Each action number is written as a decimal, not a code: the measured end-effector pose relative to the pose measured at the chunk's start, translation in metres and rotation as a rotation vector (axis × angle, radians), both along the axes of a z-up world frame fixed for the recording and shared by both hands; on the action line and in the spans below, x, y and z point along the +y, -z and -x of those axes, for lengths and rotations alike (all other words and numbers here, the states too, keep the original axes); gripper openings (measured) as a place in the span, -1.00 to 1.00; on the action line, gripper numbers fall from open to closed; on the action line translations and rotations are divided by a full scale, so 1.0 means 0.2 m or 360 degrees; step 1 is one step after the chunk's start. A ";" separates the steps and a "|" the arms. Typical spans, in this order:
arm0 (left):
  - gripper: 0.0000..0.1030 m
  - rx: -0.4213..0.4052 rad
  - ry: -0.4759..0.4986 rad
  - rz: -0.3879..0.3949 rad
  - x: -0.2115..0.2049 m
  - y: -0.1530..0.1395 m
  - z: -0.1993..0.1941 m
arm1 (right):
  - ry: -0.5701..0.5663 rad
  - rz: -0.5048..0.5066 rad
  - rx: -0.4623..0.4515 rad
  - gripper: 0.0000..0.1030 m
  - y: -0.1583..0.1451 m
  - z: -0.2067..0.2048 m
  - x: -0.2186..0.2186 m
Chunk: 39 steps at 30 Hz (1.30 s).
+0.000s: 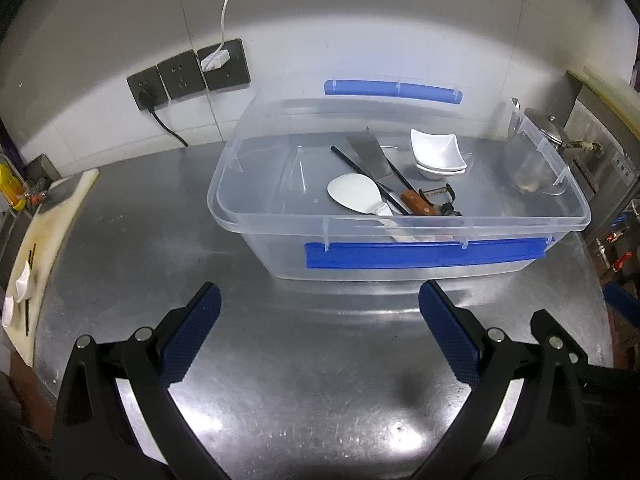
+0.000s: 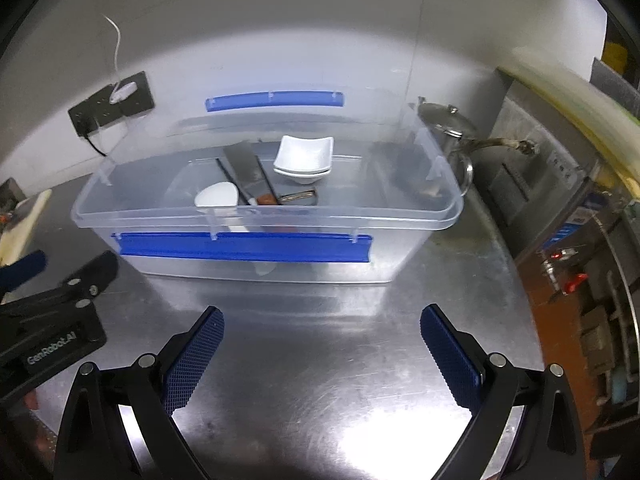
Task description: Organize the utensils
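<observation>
Both my grippers are just hanging over the steel desk with nothing in them: my left gripper has its jaws spread wide, and my right gripper is the same, wide apart and empty. In the right wrist view you can spot my left one off to the side, and the black body reads "GenRobot.AI" in white letters. Straight ahead of both, sitting on the desk, is the clear plastic bin with a blue latch strip along the near long side and another on the far side, no lid on it. The utensils are all in there: a white rice paddle lying flat toward the near wall, a metal spatula with a wooden handle crossing behind it, black chopsticks running diagonally alongside, and what looks like a peeler next to the handle, though it's too small to be sure. Toward the back sit two white square dishes, stacked. Off to my far left a cutting board carries more chopsticks and some small white pieces I can't identify. Behind the bin's right end there's a steel pot with a lid.
</observation>
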<state>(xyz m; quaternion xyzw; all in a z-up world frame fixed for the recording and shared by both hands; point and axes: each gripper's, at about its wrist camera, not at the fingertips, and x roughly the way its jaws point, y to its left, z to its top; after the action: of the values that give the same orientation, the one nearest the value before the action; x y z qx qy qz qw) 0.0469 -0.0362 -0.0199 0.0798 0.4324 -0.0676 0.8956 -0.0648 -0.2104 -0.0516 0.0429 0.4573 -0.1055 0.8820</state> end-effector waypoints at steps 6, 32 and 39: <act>0.85 -0.0010 -0.0090 -0.0195 -0.01 0.02 -0.04 | 0.0099 0.0176 0.0066 0.90 0.01 -0.02 0.00; 0.85 -0.0017 0.0002 -0.0071 -0.02 -0.03 -0.02 | 0.0016 0.0114 -0.0003 0.90 -0.02 -0.01 0.00; 0.85 -0.0024 -0.0045 -0.0015 0.02 -0.03 -0.02 | 0.0013 0.0048 -0.0034 0.90 -0.02 0.00 -0.02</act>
<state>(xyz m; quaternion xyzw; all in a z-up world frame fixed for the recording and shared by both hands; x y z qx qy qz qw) 0.0513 -0.0328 -0.0138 0.0784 0.4269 -0.0522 0.8994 -0.0656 -0.2136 -0.0468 0.0325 0.4461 -0.1157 0.8869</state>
